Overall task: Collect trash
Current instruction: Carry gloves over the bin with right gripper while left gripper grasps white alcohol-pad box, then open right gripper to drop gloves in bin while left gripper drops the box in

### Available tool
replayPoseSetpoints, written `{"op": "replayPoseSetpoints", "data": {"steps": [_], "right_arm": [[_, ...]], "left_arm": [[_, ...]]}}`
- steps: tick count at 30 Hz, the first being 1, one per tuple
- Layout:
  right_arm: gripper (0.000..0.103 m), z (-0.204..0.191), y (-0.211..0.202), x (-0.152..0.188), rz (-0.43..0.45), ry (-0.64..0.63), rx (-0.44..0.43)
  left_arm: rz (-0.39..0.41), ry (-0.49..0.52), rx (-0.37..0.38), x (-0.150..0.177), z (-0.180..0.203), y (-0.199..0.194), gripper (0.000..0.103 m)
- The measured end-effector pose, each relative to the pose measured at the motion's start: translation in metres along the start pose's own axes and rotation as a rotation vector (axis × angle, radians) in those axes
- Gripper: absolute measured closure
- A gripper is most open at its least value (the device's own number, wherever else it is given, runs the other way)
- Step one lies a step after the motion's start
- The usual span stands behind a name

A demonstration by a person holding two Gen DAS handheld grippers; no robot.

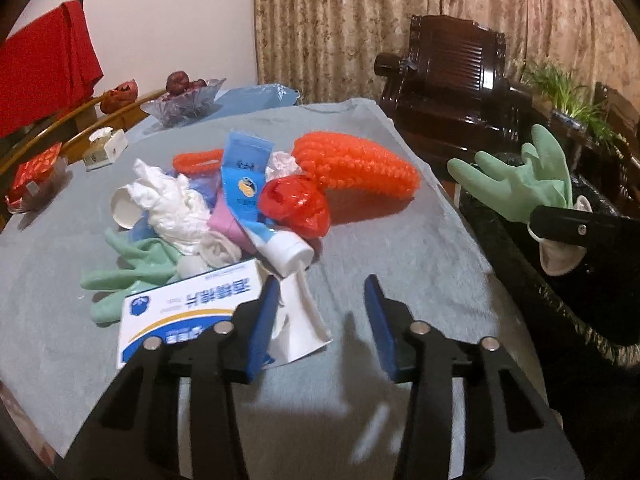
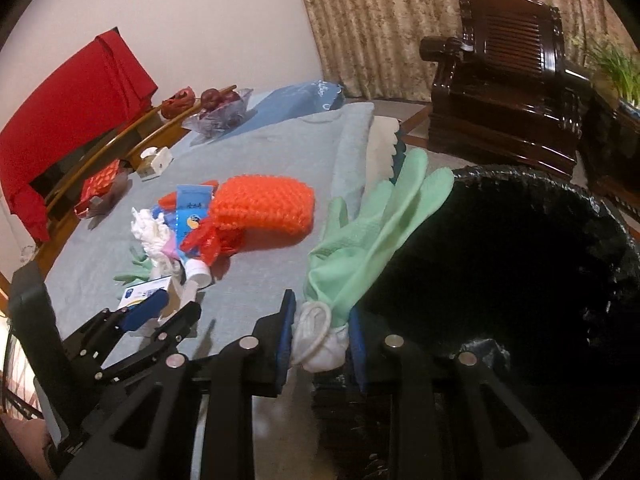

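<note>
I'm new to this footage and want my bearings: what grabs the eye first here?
A bright orange mesh scrubber tops a heap of trash mid-table on the grey cloth. The right gripper holds a green rubber glove at the rim of the black-lined bin.

We note a matt rubbery glove [image 2: 372, 236], a glossy black plastic bin liner [image 2: 532, 216], a rough grey cloth [image 1: 400, 248] on the worktop, a polished dark wooden chair [image 1: 452, 80].
</note>
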State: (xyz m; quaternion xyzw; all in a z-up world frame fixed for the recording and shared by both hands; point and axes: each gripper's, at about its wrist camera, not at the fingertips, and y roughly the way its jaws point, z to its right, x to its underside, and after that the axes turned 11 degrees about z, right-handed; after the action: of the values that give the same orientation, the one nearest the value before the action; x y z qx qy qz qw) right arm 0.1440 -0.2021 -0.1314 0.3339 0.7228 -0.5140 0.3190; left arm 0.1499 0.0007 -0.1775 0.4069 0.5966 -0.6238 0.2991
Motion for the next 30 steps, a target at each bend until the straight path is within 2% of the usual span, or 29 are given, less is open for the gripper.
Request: {"op": "replayPoseSetpoints", "data": {"steps": [5,9,11,13,16,23,30], "right_arm": [[0.078,0.005,0.0,0.001,0.005,0.005,0.004],[0.078,0.008,0.002,0.002,0.002,0.011,0.007],[0.077,0.009,0.002,0.003,-0.001,0.014,0.007],[0.078,0.008,0.003,0.003,-0.002,0.015,0.008],[0.077,0.007,0.002,0.003,0.0,0.012,0.006],[0.077,0.005,-0.003,0.0,0.009,0.012,-0.001],[0.077,0.002,-0.011,-0.006,0.034,0.005,-0.003]], "left_arm": [[0.001,0.049,-0.063,0.0,0.011,0.002,0.066],[-0.037,0.031,-0.079,0.004,0.006,0.012,0.068],[-0.034,0.042,-0.08,0.002,0.008,0.014,0.072],[-0.048,0.04,-0.086,0.002,0.009,0.017,0.083],[-0.071,0.019,-0.117,0.005,0.005,0.021,0.095],[-0.023,-0.019,-0.11,-0.002,0.0,0.005,0.101],[0.058,-0.047,-0.056,-0.025,0.002,-0.028,0.102]]}}
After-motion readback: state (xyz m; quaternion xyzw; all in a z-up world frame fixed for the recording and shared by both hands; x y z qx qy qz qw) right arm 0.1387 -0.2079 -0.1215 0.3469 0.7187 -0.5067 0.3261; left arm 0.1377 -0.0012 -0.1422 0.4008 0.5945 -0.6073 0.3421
